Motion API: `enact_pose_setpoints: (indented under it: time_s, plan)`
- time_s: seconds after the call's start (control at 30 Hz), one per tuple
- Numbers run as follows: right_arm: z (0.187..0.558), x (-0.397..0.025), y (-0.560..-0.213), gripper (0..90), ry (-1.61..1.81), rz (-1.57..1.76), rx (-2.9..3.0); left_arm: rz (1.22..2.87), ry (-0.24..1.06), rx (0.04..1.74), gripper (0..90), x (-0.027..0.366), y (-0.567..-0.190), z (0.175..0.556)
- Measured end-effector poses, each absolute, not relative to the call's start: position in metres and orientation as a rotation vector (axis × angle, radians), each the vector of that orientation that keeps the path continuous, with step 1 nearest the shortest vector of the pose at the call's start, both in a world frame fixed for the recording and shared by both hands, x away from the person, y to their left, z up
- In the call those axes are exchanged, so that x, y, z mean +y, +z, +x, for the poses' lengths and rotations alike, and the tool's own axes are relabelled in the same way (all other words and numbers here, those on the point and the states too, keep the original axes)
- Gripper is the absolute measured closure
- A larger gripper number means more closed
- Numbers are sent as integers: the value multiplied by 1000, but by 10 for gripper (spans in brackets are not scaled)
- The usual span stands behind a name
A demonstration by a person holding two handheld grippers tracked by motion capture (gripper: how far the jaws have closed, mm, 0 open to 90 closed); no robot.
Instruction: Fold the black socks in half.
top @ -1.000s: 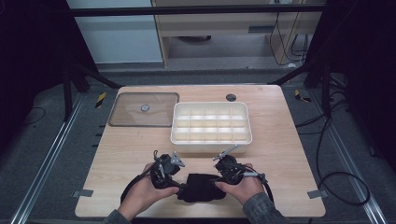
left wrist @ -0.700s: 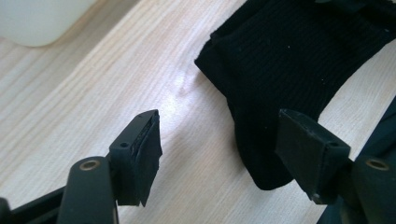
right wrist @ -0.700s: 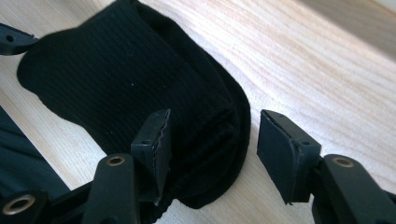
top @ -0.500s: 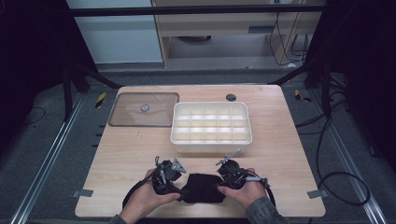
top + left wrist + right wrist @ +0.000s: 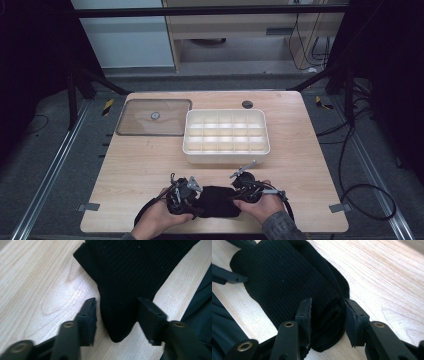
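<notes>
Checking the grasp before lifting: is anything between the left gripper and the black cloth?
Nothing visible. The left gripper straddles a corner of the black cloth, jaws open, with bare table beside it.

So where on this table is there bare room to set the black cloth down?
Bare wood lies left of the white divided tray, below the clear lid, and along the right edge beside the tray. The near edge is crowded: both tools, left and right, sit at the black cloth.

A black ribbed-knit sock [image 5: 217,201], folded into a thick bundle, lies flat on the wood, one end between the left gripper's [image 5: 116,312] jaws, the other between the right gripper's [image 5: 327,315].
</notes>
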State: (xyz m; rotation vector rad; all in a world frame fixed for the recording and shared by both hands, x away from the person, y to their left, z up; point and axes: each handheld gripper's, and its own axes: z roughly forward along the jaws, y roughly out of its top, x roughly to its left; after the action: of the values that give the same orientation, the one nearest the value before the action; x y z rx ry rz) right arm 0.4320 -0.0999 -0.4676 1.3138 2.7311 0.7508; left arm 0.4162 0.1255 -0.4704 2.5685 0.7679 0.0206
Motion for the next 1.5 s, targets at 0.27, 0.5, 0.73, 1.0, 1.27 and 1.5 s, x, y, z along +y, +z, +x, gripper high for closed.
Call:
enact_pose_setpoints:
  time_s: [0.27, 0.5, 0.73, 1.0, 1.27, 1.5]
  plan:
    - [431, -100, -467, 634, 759, 1306, 2728, 2554, 5, 755, 752, 127, -473, 418]
    - [432, -100, -466, 645, 779, 1307, 2726, 2549, 15, 751, 820, 131, -469, 423]
    - [433, -99, -463, 623, 796, 1304, 2718, 2552, 33, 761, 821, 135, -464, 427]
    - [437, -98, -460, 632, 791, 1310, 2712, 2543, 48, 779, 820, 141, -458, 433]
    - [438, -94, -465, 688, 795, 1297, 2729, 2532, 55, 789, 814, 144, -455, 434]
    - [439, -91, -466, 730, 813, 1297, 2734, 2503, 54, 794, 796, 146, -447, 437]
